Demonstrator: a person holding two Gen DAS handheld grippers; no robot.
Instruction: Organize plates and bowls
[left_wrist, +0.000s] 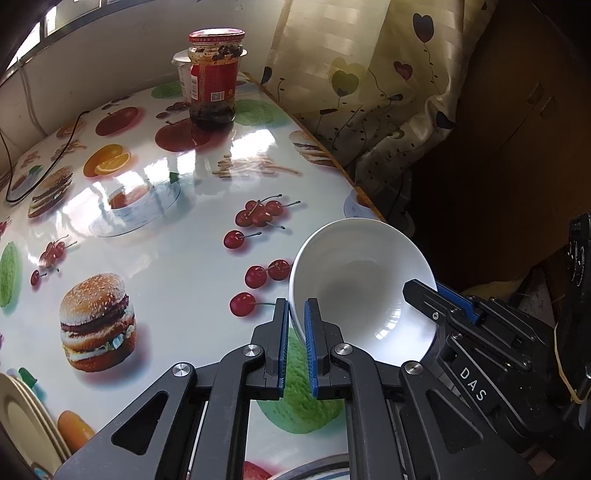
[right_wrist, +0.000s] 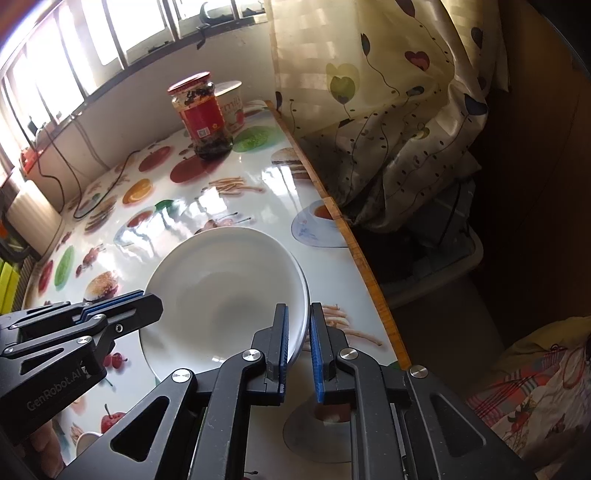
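A white deep bowl (left_wrist: 362, 288) (right_wrist: 221, 288) sits near the table's right edge, held by both grippers at opposite sides of its rim. My left gripper (left_wrist: 295, 321) is shut on the bowl's left rim, blue pads pressing the thin wall; it also shows at the left in the right wrist view (right_wrist: 122, 302). My right gripper (right_wrist: 298, 328) is shut on the right rim, and its fingers (left_wrist: 436, 295) reach over the bowl's far side in the left wrist view. Whether the bowl rests on the table I cannot tell. A stack of cream plates (left_wrist: 22, 413) lies at the lower left.
A red-labelled jar (left_wrist: 214, 77) (right_wrist: 201, 114) and a white cup (right_wrist: 232, 103) stand at the table's far side. A black cable (left_wrist: 55, 155) trails across the far left. The wooden table edge (right_wrist: 354, 251) runs close on the right, with a patterned curtain (right_wrist: 388, 110) beyond it.
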